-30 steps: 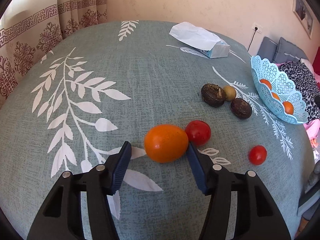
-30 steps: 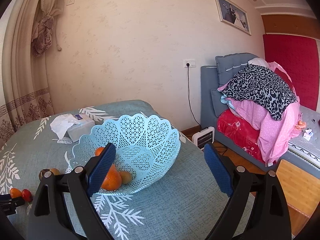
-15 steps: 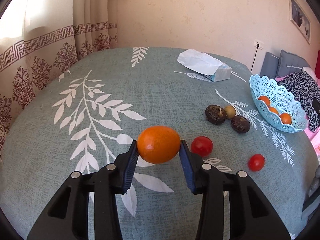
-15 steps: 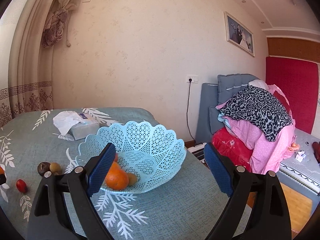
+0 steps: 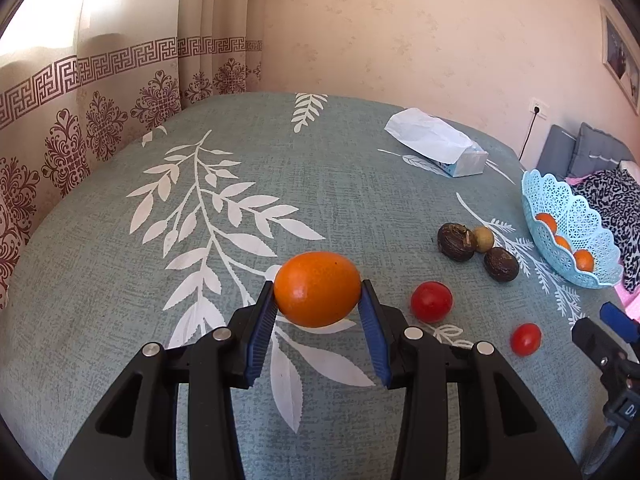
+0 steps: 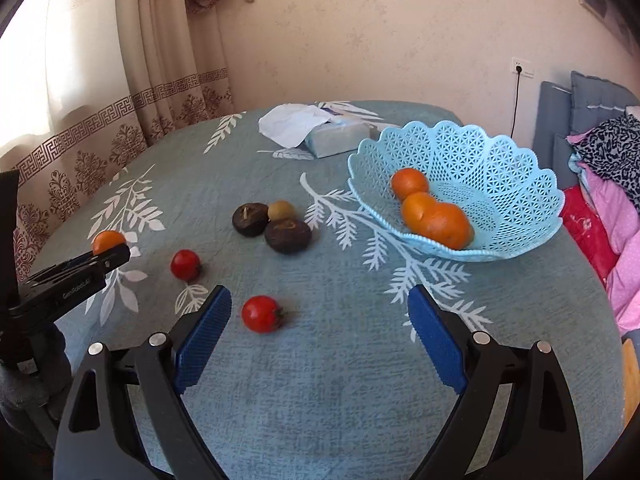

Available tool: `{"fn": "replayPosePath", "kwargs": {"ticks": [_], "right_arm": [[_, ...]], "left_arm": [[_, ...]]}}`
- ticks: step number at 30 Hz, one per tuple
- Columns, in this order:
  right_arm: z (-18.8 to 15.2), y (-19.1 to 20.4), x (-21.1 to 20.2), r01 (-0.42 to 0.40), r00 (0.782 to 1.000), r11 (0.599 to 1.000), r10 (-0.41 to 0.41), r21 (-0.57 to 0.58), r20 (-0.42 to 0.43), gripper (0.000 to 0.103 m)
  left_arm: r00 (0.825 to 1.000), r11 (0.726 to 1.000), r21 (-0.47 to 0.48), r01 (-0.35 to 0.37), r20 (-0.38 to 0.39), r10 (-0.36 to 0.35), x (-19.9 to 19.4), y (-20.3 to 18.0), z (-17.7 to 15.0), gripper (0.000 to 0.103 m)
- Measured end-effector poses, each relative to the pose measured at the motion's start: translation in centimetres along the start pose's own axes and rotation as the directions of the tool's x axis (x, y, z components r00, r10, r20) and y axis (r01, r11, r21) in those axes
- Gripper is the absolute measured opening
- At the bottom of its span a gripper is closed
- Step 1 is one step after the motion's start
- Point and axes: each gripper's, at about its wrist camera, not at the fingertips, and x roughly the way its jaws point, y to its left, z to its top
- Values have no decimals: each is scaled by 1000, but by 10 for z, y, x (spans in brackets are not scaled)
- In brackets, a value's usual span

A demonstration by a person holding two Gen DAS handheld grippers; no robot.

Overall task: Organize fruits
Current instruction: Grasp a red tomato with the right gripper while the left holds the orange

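left gripper (image 5: 318,312) clamped on orange (image 5: 317,289), above table middle | right gripper (image 6: 318,326) jaws wide, empty | orange firm, smooth, rollable: grip across widest part | basket (image 6: 516,168) at table's right edge

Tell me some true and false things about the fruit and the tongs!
1. The left tongs are squeezing an orange. True.
2. The right tongs are holding a tomato. False: they are open, holding nothing; the nearest tomato lies on the cloth.
3. The blue basket has oranges inside it. True.
4. The basket holds the two dark brown fruits. False: they sit on the tablecloth beside the basket.
5. Two red tomatoes lie on the cloth. True.
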Motion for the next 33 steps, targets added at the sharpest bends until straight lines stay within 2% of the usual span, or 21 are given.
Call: {"fn": "replayPosePath", "kwargs": {"ticks": [8, 10, 13, 18, 19, 20, 22, 27, 33], "right_arm": [[-6, 21, 7, -78, 995, 996, 76, -33, -67, 91], [-6, 26, 14, -81, 993, 996, 77, -42, -85, 86], [-4, 34, 25, -81, 991, 995, 74, -63, -110, 76], [0, 35, 52, -67, 979, 996, 55, -51, -197, 48], [0, 34, 55, -60, 978, 997, 49, -48, -205, 45], [1, 34, 55, -56, 978, 997, 45, -50, -201, 44], [1, 34, 55, -43, 979, 997, 30, -61, -201, 32], [1, 29, 44, -44, 984, 998, 37, -40, -175, 30], [15, 17, 8, -18, 999, 1000, 17, -16, -49, 30]], "left_arm": [[1000, 999, -32, 8, -16, -8, 0, 6, 0, 42], [1000, 999, -37, 14, -20, -15, -1, 6, 0, 42], [999, 999, -39, 23, -22, -24, -3, 6, -1, 42], [999, 999, -38, 33, -20, -34, -5, 5, -1, 42], [999, 999, -40, 35, -21, -35, -5, 5, -2, 42], [999, 999, -41, 35, -21, -36, -5, 5, -1, 42], [999, 999, -41, 36, -24, -37, -5, 5, -2, 42], [999, 999, -33, 32, -21, -32, -5, 3, -3, 42], [999, 999, -29, 22, -22, -23, -3, 3, -3, 42]]}}
